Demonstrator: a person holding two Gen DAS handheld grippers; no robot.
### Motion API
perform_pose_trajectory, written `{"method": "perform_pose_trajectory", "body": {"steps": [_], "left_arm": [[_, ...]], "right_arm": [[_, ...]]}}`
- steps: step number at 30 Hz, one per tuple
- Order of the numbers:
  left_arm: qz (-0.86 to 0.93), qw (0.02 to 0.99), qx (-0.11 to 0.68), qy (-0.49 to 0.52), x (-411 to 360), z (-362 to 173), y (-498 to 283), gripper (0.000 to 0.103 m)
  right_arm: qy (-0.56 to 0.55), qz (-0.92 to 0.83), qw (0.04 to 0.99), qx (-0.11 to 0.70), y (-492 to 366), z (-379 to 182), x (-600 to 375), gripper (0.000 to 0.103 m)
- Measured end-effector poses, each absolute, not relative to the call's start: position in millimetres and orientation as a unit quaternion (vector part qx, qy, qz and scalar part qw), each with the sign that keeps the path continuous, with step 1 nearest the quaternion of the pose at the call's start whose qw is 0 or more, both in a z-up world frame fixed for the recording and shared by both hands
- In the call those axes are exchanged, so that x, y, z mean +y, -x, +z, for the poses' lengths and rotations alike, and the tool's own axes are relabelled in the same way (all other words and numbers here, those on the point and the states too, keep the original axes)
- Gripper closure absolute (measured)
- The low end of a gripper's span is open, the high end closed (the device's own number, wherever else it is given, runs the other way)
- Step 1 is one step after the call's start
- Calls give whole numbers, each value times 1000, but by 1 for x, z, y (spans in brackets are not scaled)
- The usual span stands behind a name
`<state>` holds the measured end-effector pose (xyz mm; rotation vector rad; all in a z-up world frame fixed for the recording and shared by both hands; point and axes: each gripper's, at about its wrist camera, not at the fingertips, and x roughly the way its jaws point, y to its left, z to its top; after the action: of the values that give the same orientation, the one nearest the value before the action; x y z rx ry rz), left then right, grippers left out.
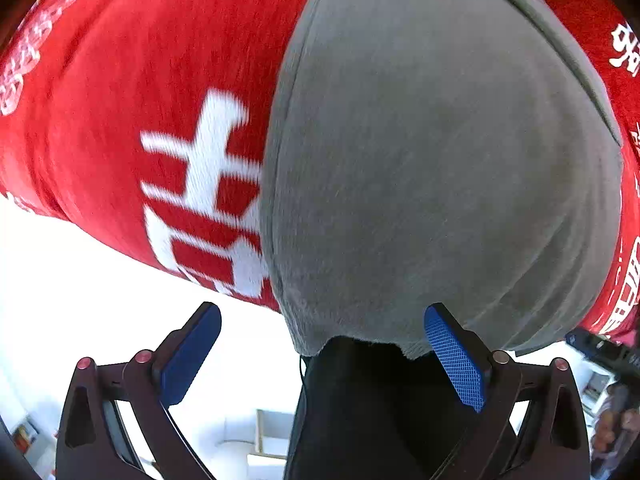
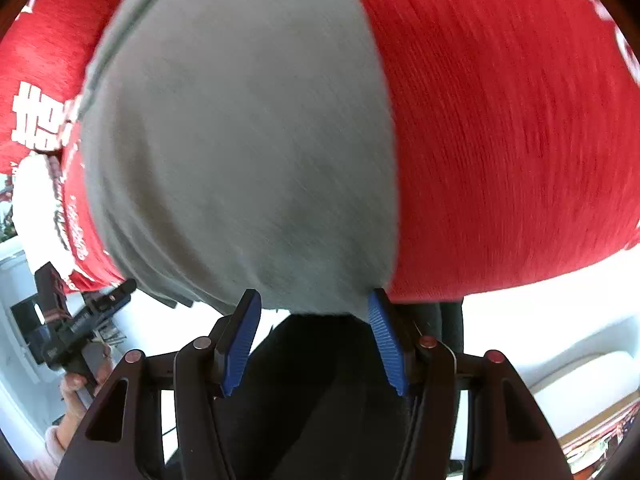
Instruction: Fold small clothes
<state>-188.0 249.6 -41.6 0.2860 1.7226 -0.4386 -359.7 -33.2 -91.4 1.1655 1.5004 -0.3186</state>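
Approach phase is our read on this, since neither tool has cloth in it and the grey garment (image 1: 440, 160) lies spread flat on the red cloth (image 1: 100, 120) with the white lettering, reaching right to the table's near edge. Going left to right: our left gripper (image 1: 324, 356) is spread wide, its left blue pad out over bare white background and its right pad (image 1: 456, 360) just at the garment's near hem, nothing pinched. Our right gripper (image 2: 316, 344) is spread too, though narrower, with both blue pads right at the hem and the right pad near the garment's right corner; whether they touch the fabric we can't tell. Both tools point forward along the cloth from low at the table edge, fingers roughly level and side by side. Next move, we reckon, calls for nudging each tool onto a hem corner, closing on a single layer, then lifting together to carry that edge toward the far side.
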Motion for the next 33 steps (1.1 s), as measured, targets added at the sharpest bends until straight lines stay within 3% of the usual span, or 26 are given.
{"method": "perform_pose_trajectory", "body": {"steps": [8,10,12,14,15,16,27,33], "left_arm": [[-208,596,769,-102,253,-70,191,2],[-223,592,769,-94,251,-68,191,21],[-241,580,775,-76,249,-64,189,38],[-252,577,773,-81,247,-60,189,56],[-263,572,773,-80,245,-57,187,72],[-271,568,773,-79,245,-56,187,92],[-364,606,707,-30,242,38,139,91],[-361,649,670,-13,192,45,55,91]], "right_arm": [[-513,-132,564,634,374,-124,-23,41],[-516,-127,566,630,376,-127,-21,41],[-537,-125,568,611,381,-123,-21,49],[-547,-128,566,604,385,-120,-24,91],[-561,-122,564,594,388,-117,-24,98],[-569,-117,565,586,390,-115,-26,98],[-619,-51,652,436,344,-17,-81,98],[-607,-59,681,405,287,-3,-140,98]]}}
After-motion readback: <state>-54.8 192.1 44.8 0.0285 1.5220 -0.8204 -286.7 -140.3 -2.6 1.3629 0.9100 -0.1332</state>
